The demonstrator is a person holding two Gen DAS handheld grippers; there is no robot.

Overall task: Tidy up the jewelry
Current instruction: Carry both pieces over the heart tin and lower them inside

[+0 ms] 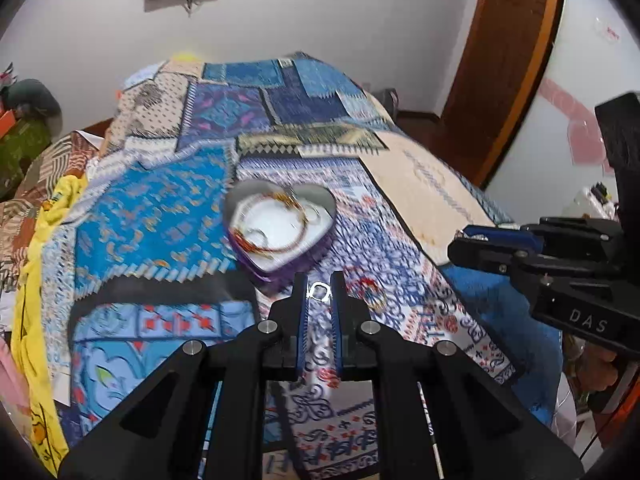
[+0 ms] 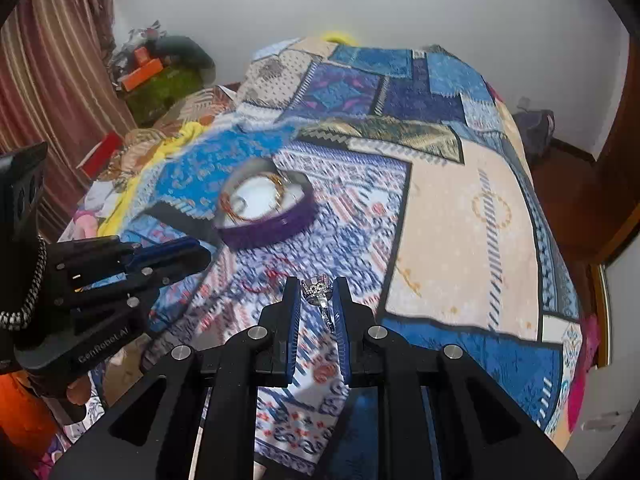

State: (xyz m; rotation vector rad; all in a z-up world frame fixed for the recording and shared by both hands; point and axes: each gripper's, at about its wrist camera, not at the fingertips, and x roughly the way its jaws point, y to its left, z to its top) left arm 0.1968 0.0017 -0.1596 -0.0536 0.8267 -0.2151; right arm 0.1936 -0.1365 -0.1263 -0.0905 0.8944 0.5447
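Your left gripper [image 1: 319, 292] is nearly closed, pads pinching a small silver ring [image 1: 319, 291] right at the tips. Your right gripper [image 2: 317, 295] is likewise narrowed onto a stone-set silver ring [image 2: 318, 289], its band hanging down between the pads. Both grippers are above the patchwork bedspread [image 1: 168, 208], not touching it.

From the left tips, at 11 o'clock and near, a heart-shaped purple box [image 1: 280, 224] sits on the bedspread, white inside, holding gold and reddish bangles [image 1: 276, 220] and a ring or two; blur hides the details. In the right wrist view the same box [image 2: 266, 210] is at 11 o'clock from the tips, further off. A loose red piece [image 2: 262, 282] lies on the cloth just at 9 o'clock of the right tips, too blurred to name.

Right gripper shows at 3 o'clock in the left view [image 1: 464, 240]; left gripper at 9 o'clock in the right view [image 2: 204, 254]. Yellow cloth [image 1: 44, 280] lies along the bed edge at 9 o'clock, wooden door frame [image 1: 508, 60] at 1 o'clock.
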